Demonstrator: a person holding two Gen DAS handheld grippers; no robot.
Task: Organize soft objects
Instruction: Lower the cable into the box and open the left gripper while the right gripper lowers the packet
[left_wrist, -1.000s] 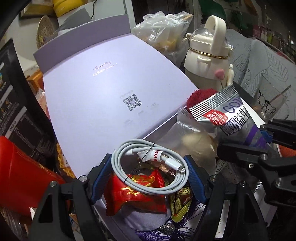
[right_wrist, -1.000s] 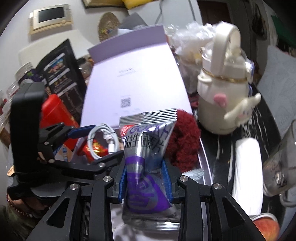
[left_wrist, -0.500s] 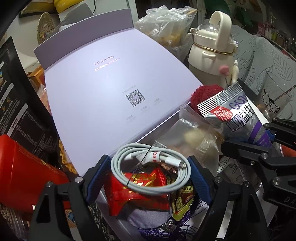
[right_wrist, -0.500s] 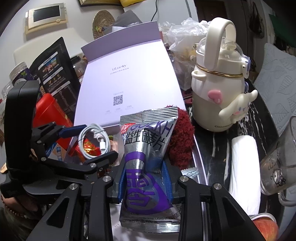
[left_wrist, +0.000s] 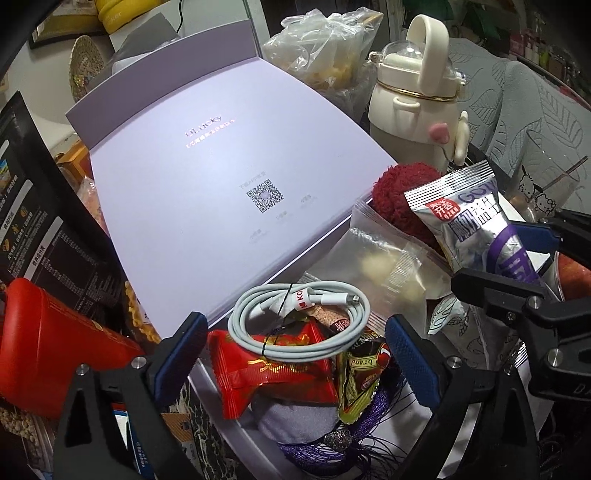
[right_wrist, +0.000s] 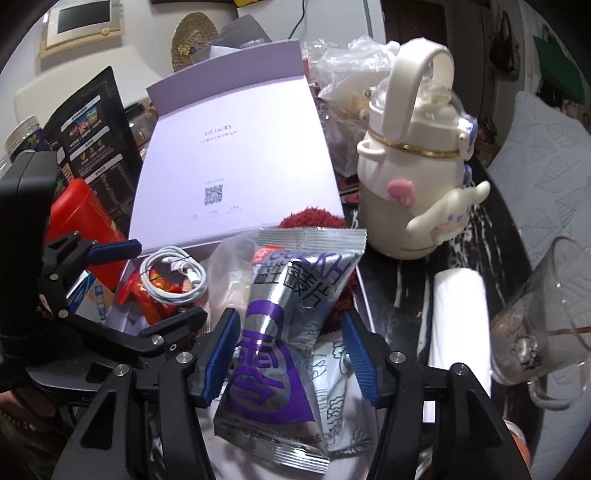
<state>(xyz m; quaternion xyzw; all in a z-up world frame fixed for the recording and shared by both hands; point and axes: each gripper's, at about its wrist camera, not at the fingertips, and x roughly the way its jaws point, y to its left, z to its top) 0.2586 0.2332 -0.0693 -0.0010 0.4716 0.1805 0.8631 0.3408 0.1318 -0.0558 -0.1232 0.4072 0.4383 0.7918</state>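
A lavender box with its lid (left_wrist: 221, 192) raised holds a coiled white cable (left_wrist: 299, 321), a red snack packet (left_wrist: 273, 373), a clear bag (left_wrist: 384, 266), a red fuzzy object (left_wrist: 402, 192) and purple tassels. My left gripper (left_wrist: 295, 350) is open, its blue pads on either side of the cable and red packet. My right gripper (right_wrist: 291, 350) is open around a silver-and-purple foil packet (right_wrist: 288, 325), which leans on the box contents; it also shows in the left wrist view (left_wrist: 476, 229). The lid (right_wrist: 236, 177) shows in the right wrist view too.
A cream character water bottle (right_wrist: 413, 177) stands right of the box. A white roll (right_wrist: 458, 332) and a glass cup (right_wrist: 546, 325) lie further right. A red container (left_wrist: 48, 343) and black packaging (right_wrist: 96, 140) stand left. A plastic bag (left_wrist: 325, 51) sits behind.
My right gripper's jaws have spread apart and let go of the foil packet, which now rests on the box contents. Both grippers have drawn back slightly from the box.
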